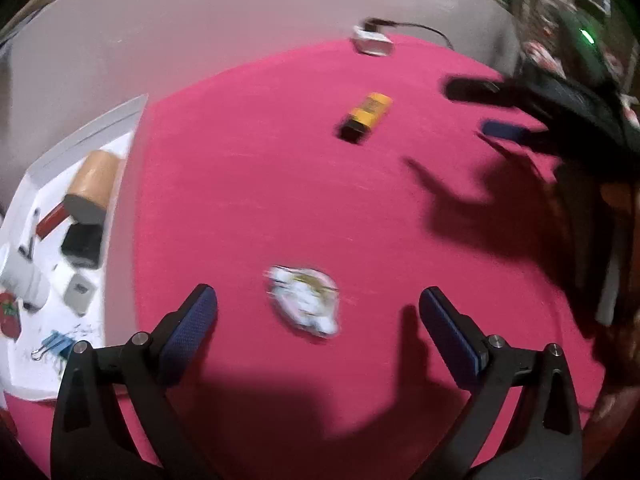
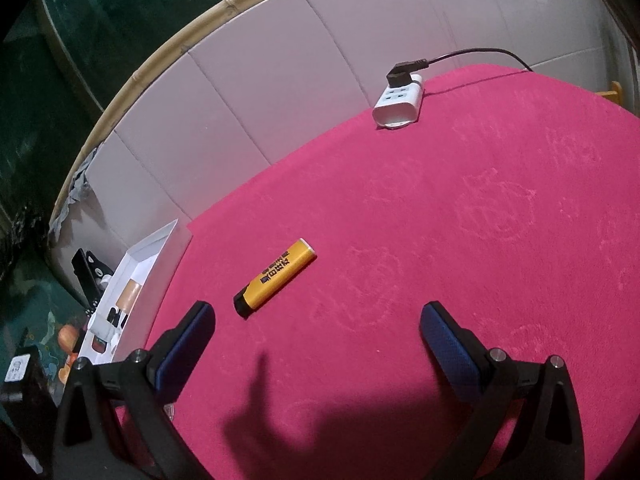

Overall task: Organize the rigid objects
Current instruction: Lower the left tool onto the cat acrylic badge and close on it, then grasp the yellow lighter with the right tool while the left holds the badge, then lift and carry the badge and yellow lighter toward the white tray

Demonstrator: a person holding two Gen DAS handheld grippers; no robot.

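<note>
Now both grippers, left gripper (image 1: 318,312) and right gripper (image 2: 318,320), hang spread and empty above the pink cloth (image 2: 440,220); the yellow lighter (image 2: 276,283) lies mid-cloth, the white tray (image 1: 86,136) at its left edge.

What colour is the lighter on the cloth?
Yellow-orange lighter with a black end; clearest in the right wrist view.

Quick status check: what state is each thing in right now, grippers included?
Left gripper: open, empty.
Right gripper: open, empty.
Yellow lighter: lying flat on the pink cloth, untouched.
White blurred item: lying on the cloth between the left fingers, not gripped.
Power strip: lying flat, black plug inserted.
White tray: already holds several items.
</note>
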